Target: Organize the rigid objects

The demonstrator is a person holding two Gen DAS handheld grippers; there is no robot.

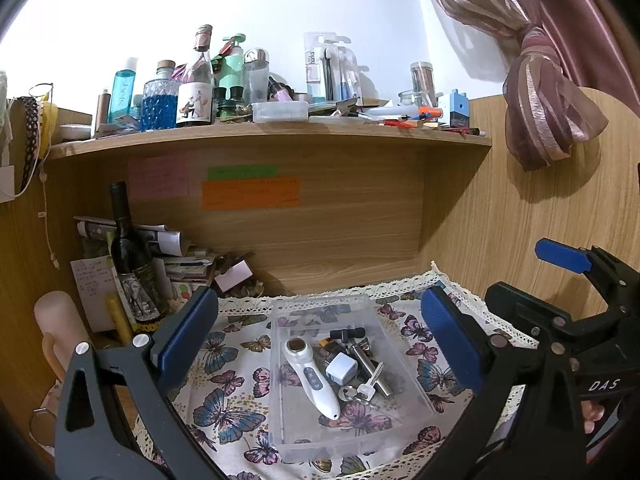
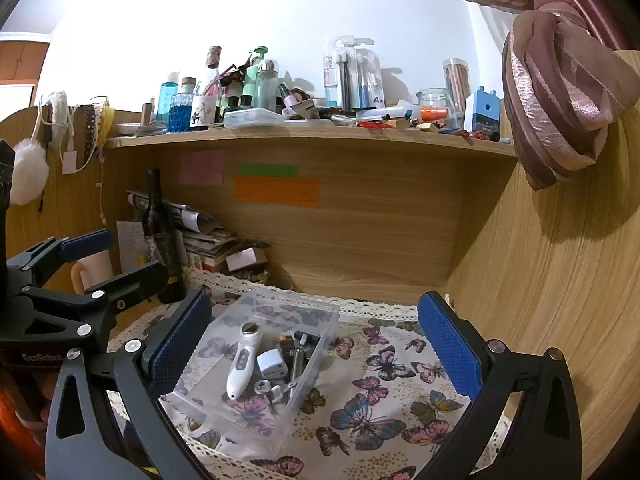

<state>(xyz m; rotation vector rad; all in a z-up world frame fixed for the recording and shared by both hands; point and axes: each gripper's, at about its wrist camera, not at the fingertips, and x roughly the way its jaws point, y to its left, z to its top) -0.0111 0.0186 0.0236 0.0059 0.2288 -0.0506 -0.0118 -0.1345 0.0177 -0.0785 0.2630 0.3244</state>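
A clear plastic tray (image 1: 416,390) (image 2: 192,394) lies on a butterfly-print cloth (image 1: 224,404) (image 2: 372,408). Inside it are a white handheld device (image 1: 312,380) (image 2: 241,364), a white plug cube (image 1: 341,369) (image 2: 272,364), a silver key (image 1: 372,385) (image 2: 280,391), a metal cylinder (image 1: 370,366) and small dark items. My left gripper (image 1: 320,344) hovers open above and in front of the tray, nothing between its pads. My right gripper (image 2: 316,344) is open too, over the cloth at the tray's right side, and shows at the right edge of the left wrist view (image 1: 560,280).
A dark wine bottle (image 1: 130,256) (image 2: 162,240), stacked papers (image 1: 180,256) and a pale mug (image 1: 60,332) crowd the back left corner. A wooden shelf (image 1: 272,136) (image 2: 312,136) above carries several bottles and jars. Wooden walls close the back and right; a tied curtain (image 1: 548,92) hangs right.
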